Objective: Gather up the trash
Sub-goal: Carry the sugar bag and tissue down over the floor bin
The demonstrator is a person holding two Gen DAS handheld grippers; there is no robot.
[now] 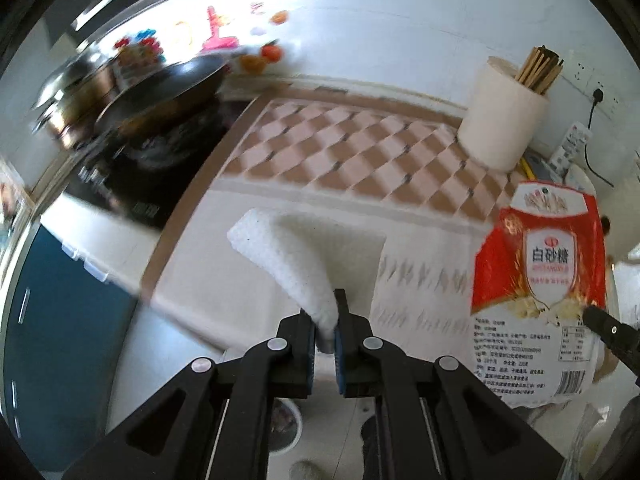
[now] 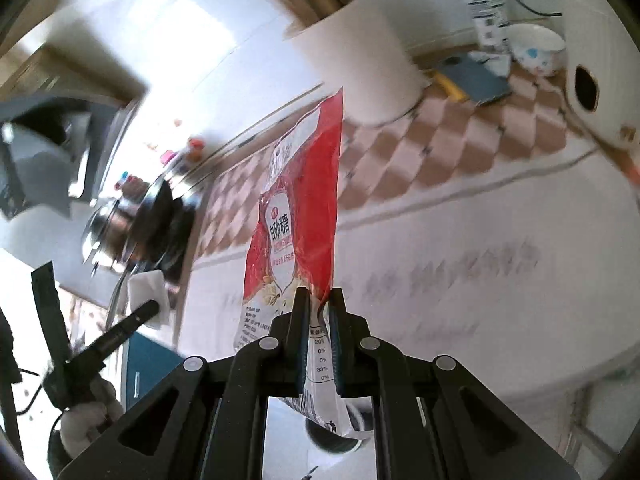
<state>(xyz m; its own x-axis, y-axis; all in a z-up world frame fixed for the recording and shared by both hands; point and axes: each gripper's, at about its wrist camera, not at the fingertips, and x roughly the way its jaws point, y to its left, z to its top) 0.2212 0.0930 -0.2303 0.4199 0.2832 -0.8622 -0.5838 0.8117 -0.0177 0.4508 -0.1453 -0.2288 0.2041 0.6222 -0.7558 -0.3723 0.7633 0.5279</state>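
Left tool [image 1: 325, 334] pinching white foam sheet [image 1: 288, 264] by one corner, sheet sticking forward above table [image 1: 420, 304]. Right tool [image 2: 319, 334] pinching red sugar bag [image 2: 298, 216] near lower edge. Risk: thin edge grips; swing could slip either free.

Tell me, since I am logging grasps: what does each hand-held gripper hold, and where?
Left hand-held gripper pinches a white foam sheet at its lower end. Right hand-held gripper clamps the red sugar bag near its bottom.
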